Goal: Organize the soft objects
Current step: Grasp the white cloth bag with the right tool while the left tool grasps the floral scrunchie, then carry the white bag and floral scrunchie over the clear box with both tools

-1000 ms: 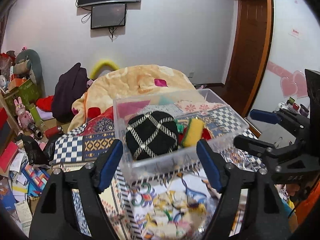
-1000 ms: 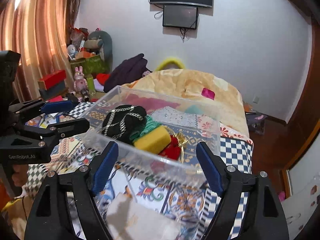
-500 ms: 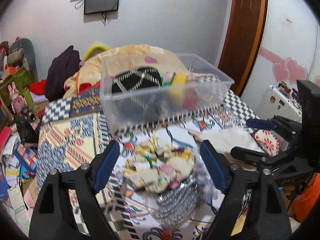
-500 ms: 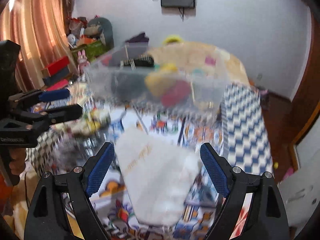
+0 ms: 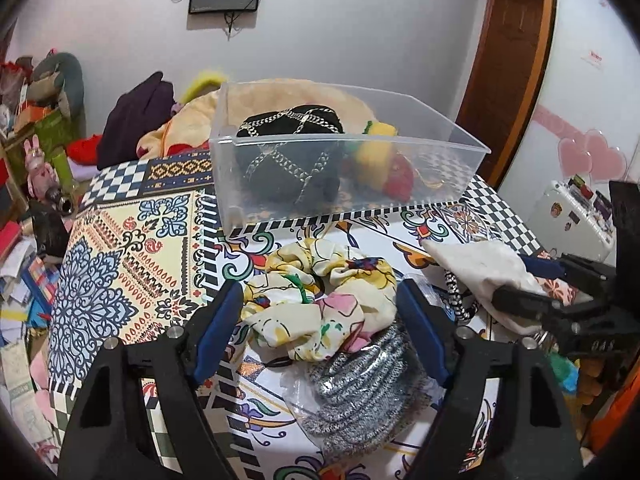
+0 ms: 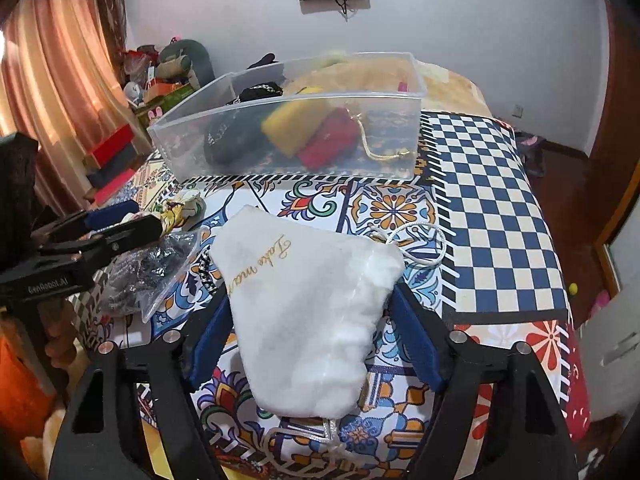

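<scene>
A clear plastic bin (image 5: 448, 148) (image 6: 192, 136) stands on the patterned cloth and holds a black pouch with silver chains (image 5: 288, 160), a yellow sponge (image 6: 292, 124) and a red soft item (image 6: 328, 144). My left gripper (image 5: 320, 332) is open, its fingers either side of a floral scrunchie (image 5: 316, 300) that lies on a bagged silver scourer (image 5: 360, 384). My right gripper (image 6: 312, 340) is open around a white fluffy drawstring pouch (image 6: 304, 312) lying flat on the cloth.
The patterned cloth (image 6: 480, 184) covers the table; its right edge drops to the floor. A clear bag of dark items (image 6: 148, 268) lies left of the white pouch. Clutter and boxes stand at the left (image 5: 24, 200). A blanket pile (image 5: 192, 120) lies behind the bin.
Both grippers have dropped from the bin's height down to the cloth. The left now straddles the scrunchie and the right straddles the white pouch. Both stay open.
</scene>
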Tool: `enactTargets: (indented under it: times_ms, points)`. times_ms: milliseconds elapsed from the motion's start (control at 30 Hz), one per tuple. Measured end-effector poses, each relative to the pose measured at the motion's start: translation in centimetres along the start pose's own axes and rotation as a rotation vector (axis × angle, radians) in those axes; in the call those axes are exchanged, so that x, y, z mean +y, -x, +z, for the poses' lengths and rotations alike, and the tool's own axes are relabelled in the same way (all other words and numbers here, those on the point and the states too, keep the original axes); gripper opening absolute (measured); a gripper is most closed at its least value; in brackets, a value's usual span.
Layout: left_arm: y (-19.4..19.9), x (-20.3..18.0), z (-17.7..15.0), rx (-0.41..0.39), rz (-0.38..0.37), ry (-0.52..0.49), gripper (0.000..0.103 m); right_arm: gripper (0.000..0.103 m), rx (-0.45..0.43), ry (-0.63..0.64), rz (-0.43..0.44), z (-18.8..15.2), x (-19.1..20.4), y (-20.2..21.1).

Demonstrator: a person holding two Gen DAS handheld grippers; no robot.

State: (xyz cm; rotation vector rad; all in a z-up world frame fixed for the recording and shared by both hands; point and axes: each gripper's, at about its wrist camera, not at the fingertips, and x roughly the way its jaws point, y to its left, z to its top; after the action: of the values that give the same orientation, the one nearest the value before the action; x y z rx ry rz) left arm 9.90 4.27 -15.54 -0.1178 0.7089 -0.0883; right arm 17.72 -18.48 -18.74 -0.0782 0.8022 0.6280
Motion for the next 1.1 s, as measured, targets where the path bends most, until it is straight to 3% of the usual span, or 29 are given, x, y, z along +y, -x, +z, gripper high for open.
enactTargets:
  times_ms: [100,233,400,600,833,1100]
  points:
    - [-0.2,0.0,-0.1,0.012,-0.018,0.005,0.068,0.056,0.0,-0.005,0.008,0.0,-0.2,0.1]
    - [-0.8,0.4,-0.3,0.037,-0.063,0.053,0.047,0.04,-0.007,-0.002,0.01,-0.3,-0.3,0.3]
    - [-0.5,0.2,-0.4,0.028,-0.065,0.054,0.032,0.021,-0.038,-0.021,0.005,0.0,-0.5,1.1]
    - [0.3,-0.5,-0.1,0.005,-0.047,0.031,0.014,0.016,-0.079,-0.035,0.01,0.3,-0.6,2.1]
    - [2.2,-0.5,1.2,-0.057,-0.045,0.02,0.013,0.016,-0.138,-0.025,0.0,1.5,-0.3,3.9]
    - [4.6,-0.5,4.6,-0.16,-0.034,0.0,0.013,0.016,-0.243,0.008,-0.036,5.2,0.3,5.5]
